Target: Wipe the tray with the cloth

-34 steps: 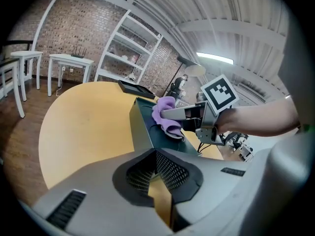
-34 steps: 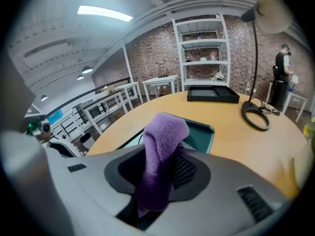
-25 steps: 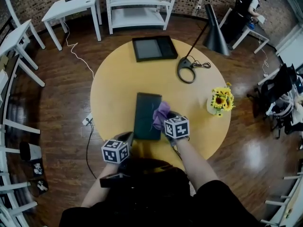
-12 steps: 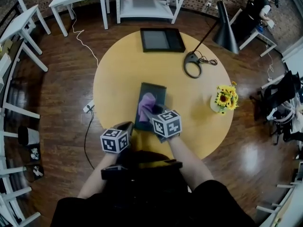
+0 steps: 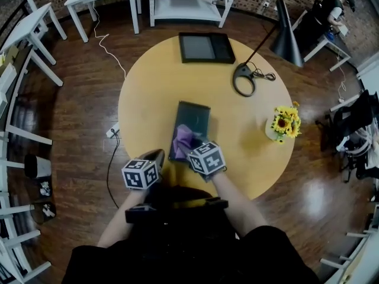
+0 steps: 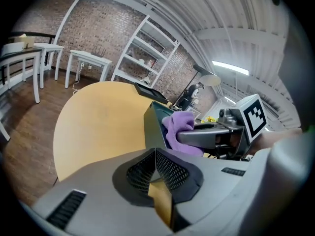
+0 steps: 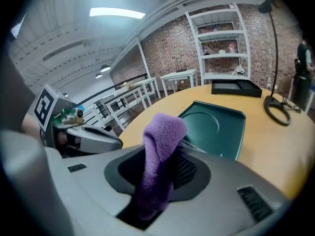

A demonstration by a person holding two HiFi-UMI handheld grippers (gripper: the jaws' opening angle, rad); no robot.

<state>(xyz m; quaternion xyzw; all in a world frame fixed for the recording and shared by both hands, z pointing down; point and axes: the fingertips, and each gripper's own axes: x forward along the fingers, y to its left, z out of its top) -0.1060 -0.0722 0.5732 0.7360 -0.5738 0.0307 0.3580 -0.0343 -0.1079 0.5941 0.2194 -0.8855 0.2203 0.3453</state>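
Slippage is the worry: the dark green tray (image 5: 195,114) lies loose on the round worktop (image 5: 148,93), toward its near edge, and nothing pins it. The left gripper (image 5: 157,156) hangs just beside the tray's near left corner, fingers closed on nothing, so a hard stroke could shove the tray across the wood. The right gripper (image 5: 193,149) has its fingers clamped on the purple cloth (image 5: 184,136) over the tray's near end. Only a fold looks pinched, and dragging might tug it free.

The left claw (image 5: 159,156) points slightly downward, jaws pressed together; the right claw (image 5: 190,145), angled steeper, pinches the cloth (image 5: 185,136).
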